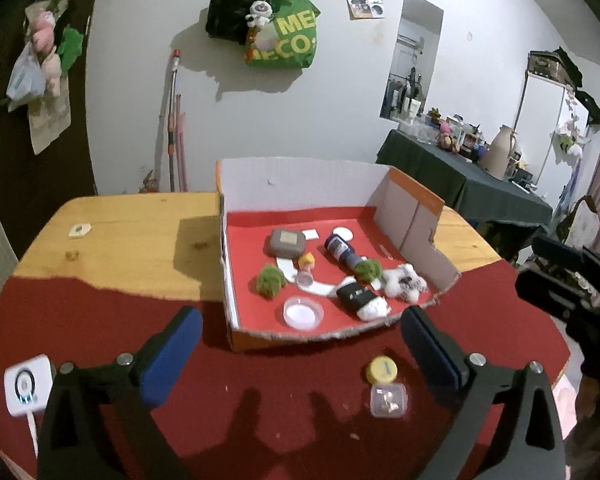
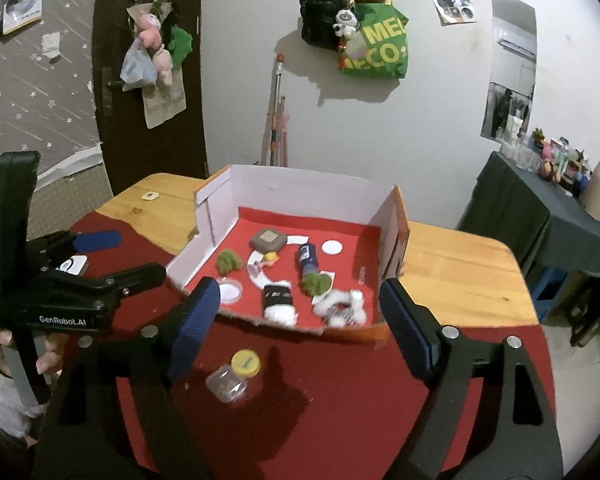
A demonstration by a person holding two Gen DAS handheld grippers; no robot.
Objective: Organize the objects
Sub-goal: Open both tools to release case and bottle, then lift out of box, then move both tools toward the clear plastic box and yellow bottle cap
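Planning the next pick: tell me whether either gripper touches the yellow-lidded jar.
Apart. In the right wrist view the yellow-lidded jar lies on red cloth between the open fingers, with cloth showing around it.

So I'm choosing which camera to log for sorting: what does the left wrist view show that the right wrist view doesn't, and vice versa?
Only the left wrist view shows the white square device in full at the table's near left corner, and the white fridge.

Only the right wrist view shows the starry wallpaper and the person's fingers holding the left tool.

Both show the open cardboard box, the yellow-lidded clear jar lying outside it, and the green bag.
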